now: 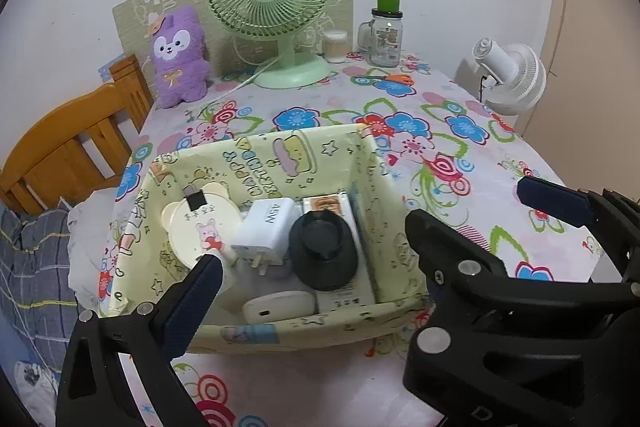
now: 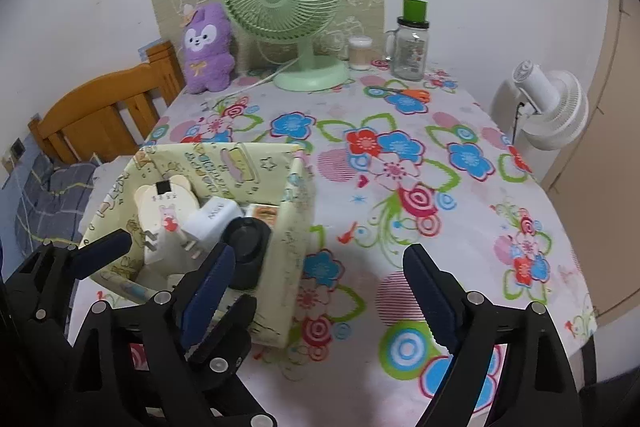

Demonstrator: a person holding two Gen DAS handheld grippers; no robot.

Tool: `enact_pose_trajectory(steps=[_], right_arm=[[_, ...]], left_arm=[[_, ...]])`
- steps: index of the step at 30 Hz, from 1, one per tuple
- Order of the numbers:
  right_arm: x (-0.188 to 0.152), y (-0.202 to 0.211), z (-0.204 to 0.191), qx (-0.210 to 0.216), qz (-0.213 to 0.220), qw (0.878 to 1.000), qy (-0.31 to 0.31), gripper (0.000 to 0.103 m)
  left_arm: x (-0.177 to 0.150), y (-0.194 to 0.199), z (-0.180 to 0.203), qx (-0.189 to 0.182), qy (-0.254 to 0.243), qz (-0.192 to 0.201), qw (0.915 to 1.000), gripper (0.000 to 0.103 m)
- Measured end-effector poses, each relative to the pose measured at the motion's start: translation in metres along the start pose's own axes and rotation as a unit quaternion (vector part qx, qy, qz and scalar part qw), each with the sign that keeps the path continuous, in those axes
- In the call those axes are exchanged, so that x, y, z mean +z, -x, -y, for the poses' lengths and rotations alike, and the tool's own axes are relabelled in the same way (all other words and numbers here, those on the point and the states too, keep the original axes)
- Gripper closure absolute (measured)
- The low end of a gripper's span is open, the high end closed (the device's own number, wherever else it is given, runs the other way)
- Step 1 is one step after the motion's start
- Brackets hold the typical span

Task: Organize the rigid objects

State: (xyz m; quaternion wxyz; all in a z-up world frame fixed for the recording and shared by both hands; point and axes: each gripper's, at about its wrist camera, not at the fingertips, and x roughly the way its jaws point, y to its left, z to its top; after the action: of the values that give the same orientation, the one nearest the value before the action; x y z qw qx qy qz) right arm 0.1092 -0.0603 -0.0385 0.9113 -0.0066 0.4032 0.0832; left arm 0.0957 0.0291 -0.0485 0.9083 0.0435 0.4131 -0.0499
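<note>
both wide open, empty: left hand-held gripper (image 1: 312,287), right hand-held gripper (image 2: 320,287); fabric bin (image 1: 256,171) near table's left edge holding charger (image 1: 266,227), black puck (image 1: 323,249).

Left gripper (image 1: 316,259) black plastic, dark blue ribbed pads (image 1: 192,303), round silver screws along both arms, lower frame, right gripper (image 2: 320,291) matching black body, blue pads (image 2: 206,291), silver screws

At the back of the flower-patterned counter (image 1: 448,155), a green desk fan (image 1: 272,11) is seen, with a purple plush toy (image 1: 178,59) to its left. A jar of cotton swabs (image 1: 335,46) and a green-lidded glass mug (image 1: 385,31) are placed to its right, orange-handled scissors (image 1: 394,79) just in front. A white fan (image 1: 514,77) is seen beyond the right edge, a wooden bed frame (image 1: 76,143) at left.
</note>
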Motion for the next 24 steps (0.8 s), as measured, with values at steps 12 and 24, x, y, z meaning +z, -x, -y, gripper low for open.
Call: enact_pose_trajectory(steps=[12, 24], right_arm=[[-0.003, 0.019, 0.043, -0.035, 0.012, 0.999, -0.017, 0.008], [-0.006, 0.044, 0.084, -0.059, 0.033, 0.998, -0.021, 0.008]], left_arm=[[0.006, 0.007, 0.034, 0.005, -0.006, 0.009, 0.9999, 0.0], [0.013, 0.023, 0.064, 0.012, 0.002, 0.027, 0.9995, 0.0]])
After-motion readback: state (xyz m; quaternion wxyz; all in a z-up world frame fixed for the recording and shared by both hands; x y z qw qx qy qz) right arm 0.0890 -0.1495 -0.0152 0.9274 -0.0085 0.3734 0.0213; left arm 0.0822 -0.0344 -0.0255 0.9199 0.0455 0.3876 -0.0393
